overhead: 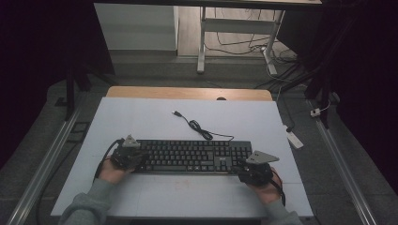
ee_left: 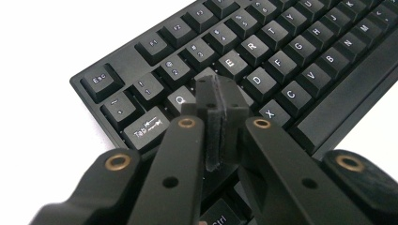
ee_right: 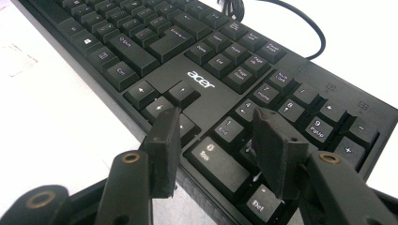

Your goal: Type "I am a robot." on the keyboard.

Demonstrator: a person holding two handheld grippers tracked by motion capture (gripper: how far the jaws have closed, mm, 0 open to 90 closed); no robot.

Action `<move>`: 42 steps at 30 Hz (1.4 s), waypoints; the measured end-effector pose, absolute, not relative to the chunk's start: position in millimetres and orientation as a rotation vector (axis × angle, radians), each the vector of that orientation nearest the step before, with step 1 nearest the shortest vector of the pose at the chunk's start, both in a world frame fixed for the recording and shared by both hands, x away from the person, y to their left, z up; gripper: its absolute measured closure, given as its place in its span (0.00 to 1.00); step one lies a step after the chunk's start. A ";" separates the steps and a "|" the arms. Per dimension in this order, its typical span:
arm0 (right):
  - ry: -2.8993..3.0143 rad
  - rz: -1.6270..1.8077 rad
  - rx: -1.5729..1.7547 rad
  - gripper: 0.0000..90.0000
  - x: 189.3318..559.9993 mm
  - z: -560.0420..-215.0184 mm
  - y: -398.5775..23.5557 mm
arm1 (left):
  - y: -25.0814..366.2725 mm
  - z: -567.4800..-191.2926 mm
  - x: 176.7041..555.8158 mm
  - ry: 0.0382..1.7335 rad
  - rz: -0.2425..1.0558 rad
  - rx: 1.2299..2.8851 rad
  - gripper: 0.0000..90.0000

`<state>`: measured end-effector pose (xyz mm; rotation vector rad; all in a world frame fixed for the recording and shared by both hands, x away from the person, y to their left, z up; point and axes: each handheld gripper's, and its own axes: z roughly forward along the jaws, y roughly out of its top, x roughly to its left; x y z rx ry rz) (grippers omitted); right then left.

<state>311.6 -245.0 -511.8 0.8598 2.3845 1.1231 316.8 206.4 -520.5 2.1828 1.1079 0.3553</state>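
Observation:
A black keyboard (overhead: 192, 156) lies across the white table. Its cable (overhead: 199, 127) curls away behind it, plug free. My left gripper (overhead: 138, 157) is over the keyboard's left end. In the left gripper view this gripper (ee_left: 220, 101) is shut, its pads pressed together with nothing between them, tips just above the keys near Q and W on the keyboard (ee_left: 281, 61). My right gripper (overhead: 241, 169) is at the keyboard's right front corner. Seen in its own view, the right gripper (ee_right: 213, 124) is open, jaws straddling the number pad's front keys on the keyboard (ee_right: 197, 79).
The white table top (overhead: 141, 117) extends behind and in front of the keyboard. A wooden strip (overhead: 187, 93) runs along its far edge. Metal rails (overhead: 42, 164) flank the table. A desk frame and loose cables (overhead: 244, 44) stand on the floor beyond.

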 end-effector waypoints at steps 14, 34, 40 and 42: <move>2.383 1.127 0.855 0.58 311.7 -511.8 -244.9 | 203.8 -521.2 316.2 1.102 0.360 2.173 0.99; 2.377 1.156 0.842 0.58 311.0 -508.9 -243.5 | 209.9 -502.7 309.4 1.063 0.325 2.028 0.39; 2.365 1.215 0.835 0.58 311.4 -504.9 -239.9 | 211.3 -501.5 309.7 1.059 0.315 2.030 0.36; 2.361 1.242 0.834 0.58 311.9 -503.1 -237.5 | 210.9 -502.0 310.0 1.061 0.310 2.035 0.35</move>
